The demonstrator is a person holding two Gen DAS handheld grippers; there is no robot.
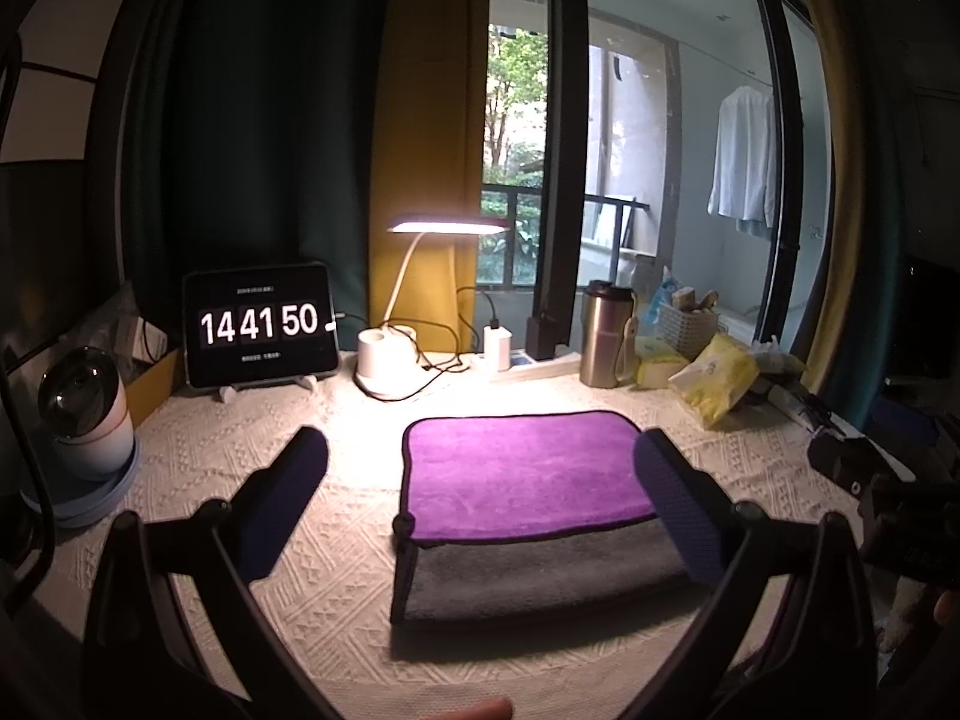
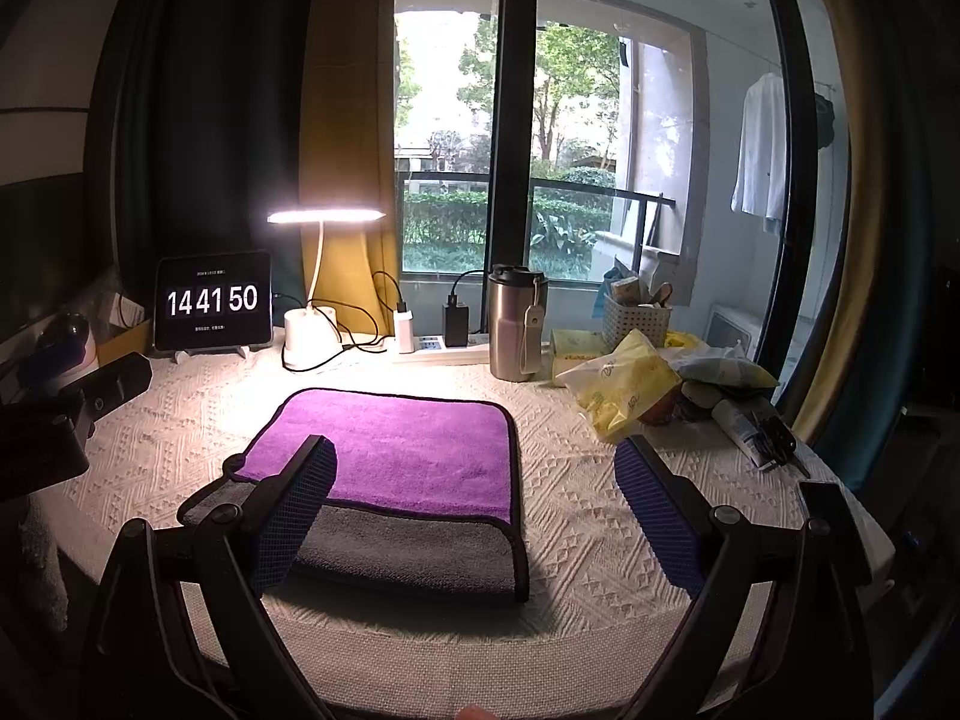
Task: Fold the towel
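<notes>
The towel point(image 1: 528, 474) lies folded on the cream tablecloth, purple side up with a grey strip point(image 1: 540, 576) along its near edge. It also shows in the right wrist view point(image 2: 402, 450). My left gripper point(image 1: 480, 450) is open and empty, raised over the towel's left edge. My right gripper point(image 2: 474, 468) is open and empty, raised over the towel's right edge. Neither touches the towel.
At the back stand a tablet clock point(image 1: 261, 327), a lit desk lamp point(image 1: 384, 354), a power strip point(image 1: 528, 363) and a steel tumbler point(image 1: 606, 336). Yellow packets point(image 1: 714, 378) and a basket point(image 1: 687, 321) sit right. A small camera point(image 1: 84, 414) sits left.
</notes>
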